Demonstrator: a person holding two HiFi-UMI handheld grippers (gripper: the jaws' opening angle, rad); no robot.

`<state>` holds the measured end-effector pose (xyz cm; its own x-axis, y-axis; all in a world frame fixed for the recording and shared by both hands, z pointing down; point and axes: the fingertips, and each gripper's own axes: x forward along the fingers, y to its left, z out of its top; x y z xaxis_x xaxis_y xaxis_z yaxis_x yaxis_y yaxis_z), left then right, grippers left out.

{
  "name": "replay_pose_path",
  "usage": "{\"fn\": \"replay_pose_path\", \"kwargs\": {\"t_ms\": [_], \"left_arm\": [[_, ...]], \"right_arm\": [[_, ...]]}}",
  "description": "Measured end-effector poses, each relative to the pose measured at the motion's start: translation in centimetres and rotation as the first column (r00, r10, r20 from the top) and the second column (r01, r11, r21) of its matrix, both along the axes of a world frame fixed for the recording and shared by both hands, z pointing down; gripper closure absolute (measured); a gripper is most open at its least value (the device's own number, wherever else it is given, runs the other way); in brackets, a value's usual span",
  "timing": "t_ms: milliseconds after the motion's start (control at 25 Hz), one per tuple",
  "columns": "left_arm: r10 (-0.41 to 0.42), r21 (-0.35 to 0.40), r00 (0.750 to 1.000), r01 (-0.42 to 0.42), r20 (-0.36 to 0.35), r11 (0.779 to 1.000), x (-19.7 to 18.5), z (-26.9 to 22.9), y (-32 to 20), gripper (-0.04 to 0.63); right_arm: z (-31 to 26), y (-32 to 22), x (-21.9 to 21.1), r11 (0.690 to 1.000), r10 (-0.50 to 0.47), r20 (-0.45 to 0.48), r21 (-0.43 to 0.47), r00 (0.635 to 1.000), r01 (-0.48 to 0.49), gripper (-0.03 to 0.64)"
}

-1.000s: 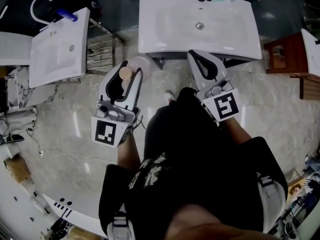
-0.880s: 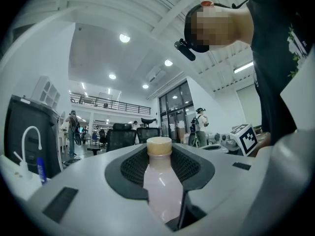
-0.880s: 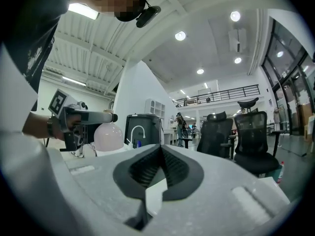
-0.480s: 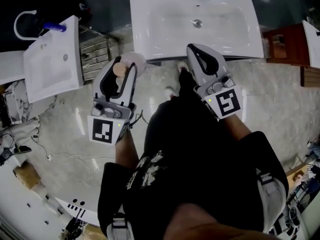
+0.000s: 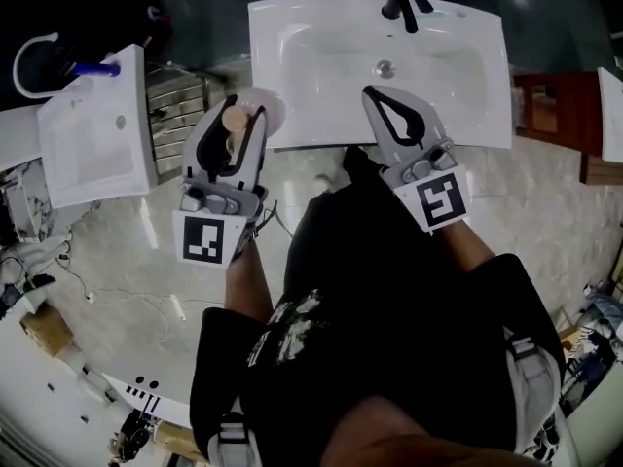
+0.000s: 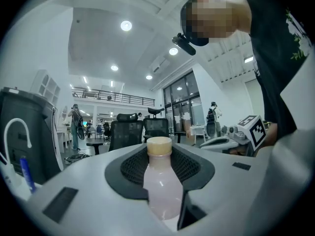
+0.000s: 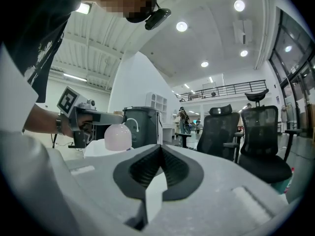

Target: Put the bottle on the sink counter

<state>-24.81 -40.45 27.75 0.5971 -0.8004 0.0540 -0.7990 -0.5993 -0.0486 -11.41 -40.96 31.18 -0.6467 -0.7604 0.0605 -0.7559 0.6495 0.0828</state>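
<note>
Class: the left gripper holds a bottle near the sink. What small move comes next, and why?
Probably ease it forward over the left rim of the sink counter: the left gripper grips the upright bottle, which hangs by the front-left corner.

The person wears a black short-sleeved T-shirt (image 5: pixel 389 290) with a white print (image 5: pixel 292 331) on the front and grey buckled straps (image 5: pixel 226 438) over it. The left gripper (image 5: pixel 240 115) and right gripper (image 5: pixel 375 95) are pale grey with black ribbed pads (image 7: pixel 142 170). Each carries a white marker cube (image 5: pixel 204 239) printed with black squares.
</note>
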Motion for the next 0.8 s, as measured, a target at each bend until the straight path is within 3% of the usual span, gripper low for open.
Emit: {"fn": "replay_pose_path", "kwargs": {"t_ms": [360,640,800], "left_arm": [[-0.115,-0.077,0.993,0.115,0.009,0.990,0.4,4.9,-8.0,0.446],[-0.135,-0.095,0.987,0.143,0.087,0.985,0.3,9.2,-14.0,0.446],[-0.128,-0.107,0.990,0.134,0.065,0.985,0.0,12.5,-17.3,0.446]], "right_arm": [[4.6,-6.6,0.3,0.988,-0.121,-0.011,-0.096,0.993,0.120,0.622],[7.3,-10.6,-1.1,0.980,-0.153,-0.013,-0.131,0.988,0.150,0.623],[10.4,-12.6,-1.8,0.977,-0.158,-0.068,-0.156,0.985,0.146,0.622]]}}
